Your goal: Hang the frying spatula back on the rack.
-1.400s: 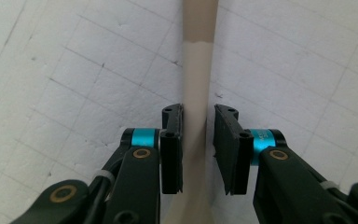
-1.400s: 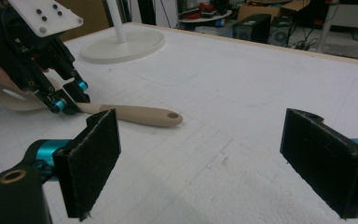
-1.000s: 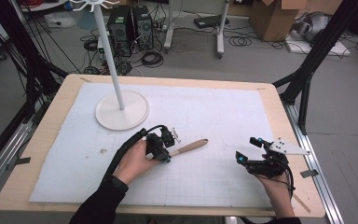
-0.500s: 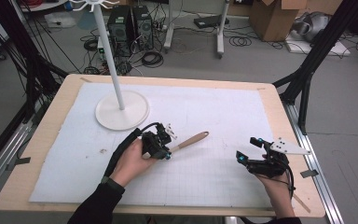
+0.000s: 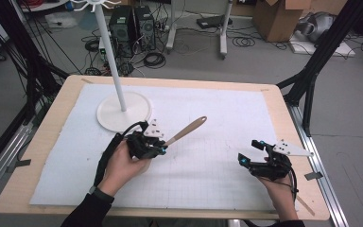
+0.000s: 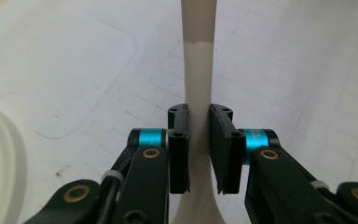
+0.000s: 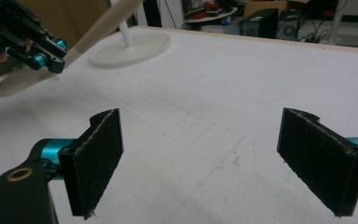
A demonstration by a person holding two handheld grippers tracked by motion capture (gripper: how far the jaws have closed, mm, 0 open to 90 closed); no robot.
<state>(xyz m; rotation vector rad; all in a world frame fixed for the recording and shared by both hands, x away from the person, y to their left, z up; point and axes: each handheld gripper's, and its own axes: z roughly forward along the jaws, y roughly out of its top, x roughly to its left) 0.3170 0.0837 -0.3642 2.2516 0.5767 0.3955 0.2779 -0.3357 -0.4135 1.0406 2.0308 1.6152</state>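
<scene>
Spatula [image 5: 185, 131] higher than before, tool-clamped [image 5: 159, 147]

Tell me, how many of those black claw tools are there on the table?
2. The left gripper, near the white stand, is shut on a wooden spatula lifted off the mat. The right gripper sits open near the table's right edge.

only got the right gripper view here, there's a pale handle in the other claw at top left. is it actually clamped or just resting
Observer: Clamped. In the left gripper view the left claw has both pads pressed on the utensil's neck.
Operator: what's the handle made of
Observer: The high view shows a wooden handle, angled up and away from the person.
Operator: and that white disc behind it
Observer: It's the round base of a stand; the high view shows its thin white pole rising to hooks at the top.
</scene>
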